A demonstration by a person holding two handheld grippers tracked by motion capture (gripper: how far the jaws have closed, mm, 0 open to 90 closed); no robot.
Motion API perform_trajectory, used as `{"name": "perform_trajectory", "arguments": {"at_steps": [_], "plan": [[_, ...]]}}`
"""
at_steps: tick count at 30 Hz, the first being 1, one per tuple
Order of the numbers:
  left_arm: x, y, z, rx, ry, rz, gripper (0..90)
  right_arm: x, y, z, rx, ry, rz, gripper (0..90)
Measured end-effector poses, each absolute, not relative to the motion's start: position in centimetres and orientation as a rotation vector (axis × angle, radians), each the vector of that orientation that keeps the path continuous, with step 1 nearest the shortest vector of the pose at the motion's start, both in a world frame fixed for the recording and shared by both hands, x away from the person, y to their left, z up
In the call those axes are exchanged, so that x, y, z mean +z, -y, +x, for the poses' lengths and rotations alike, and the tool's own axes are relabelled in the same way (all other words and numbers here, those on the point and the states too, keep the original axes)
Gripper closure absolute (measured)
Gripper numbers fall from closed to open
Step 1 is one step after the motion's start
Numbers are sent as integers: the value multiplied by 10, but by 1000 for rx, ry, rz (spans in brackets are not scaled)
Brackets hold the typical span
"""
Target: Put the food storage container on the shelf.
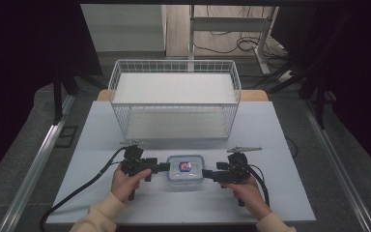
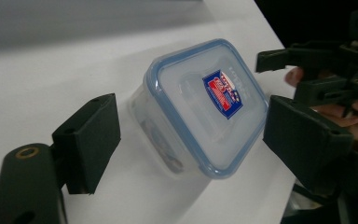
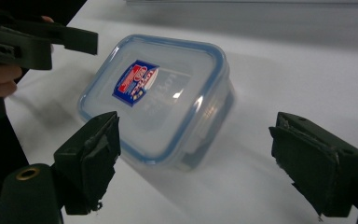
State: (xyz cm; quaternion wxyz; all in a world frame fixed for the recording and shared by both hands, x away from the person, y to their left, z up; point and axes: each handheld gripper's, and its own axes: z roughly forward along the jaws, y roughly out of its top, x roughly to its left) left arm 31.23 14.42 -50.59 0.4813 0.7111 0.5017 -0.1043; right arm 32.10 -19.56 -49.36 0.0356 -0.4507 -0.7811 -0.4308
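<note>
A clear plastic container [image 1: 186, 170] with a blue-rimmed lid and a red and blue sticker sits on the white table [image 1: 270, 193] near its front edge. My left gripper [image 1: 163, 167] points at the container's left end, and my right gripper [image 1: 206, 174] points at its right end. In the left gripper view the container [image 2: 205, 102] lies between the wide-apart jaws of the left gripper [image 2: 193, 140], with the right gripper [image 2: 317, 70] beyond it. In the right gripper view the right gripper [image 3: 205, 158] stands open around the near end of the container [image 3: 158, 93]. No pad presses on it.
A white wire basket [image 1: 174, 96] with a flat white floor stands behind the container at the middle of the table. Black cables trail from both grippers toward the front edge. The person's hands and cream sleeves come in from the bottom.
</note>
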Motion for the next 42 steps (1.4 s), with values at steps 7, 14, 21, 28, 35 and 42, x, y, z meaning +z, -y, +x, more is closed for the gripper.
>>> {"name": "perform_trajectory", "arguments": {"at_steps": [7, 14, 21, 28, 35, 42], "plan": [[-518, -139, 317, -315, -1241, 1747, 209, -500, 186, 337, -1272, 2352, -1399, 164], [-531, -135, 318, -405, -1262, 1707, 220, -510, 179, 346, -1229, 2282, -1390, 180], [-541, -133, 320, -495, -1247, 1682, 311, -515, 175, 346, -1215, 2253, -1373, 231], [-541, -135, 319, -512, -1273, 1664, 437, -517, 175, 346, -1199, 2165, -1422, 355], [-538, -136, 314, -492, -1276, 1653, 472, -514, 181, 344, -1217, 2128, -1436, 424], [-535, -135, 306, -467, -1278, 1637, 509, -512, 185, 338, -1257, 2111, -1441, 473]]}}
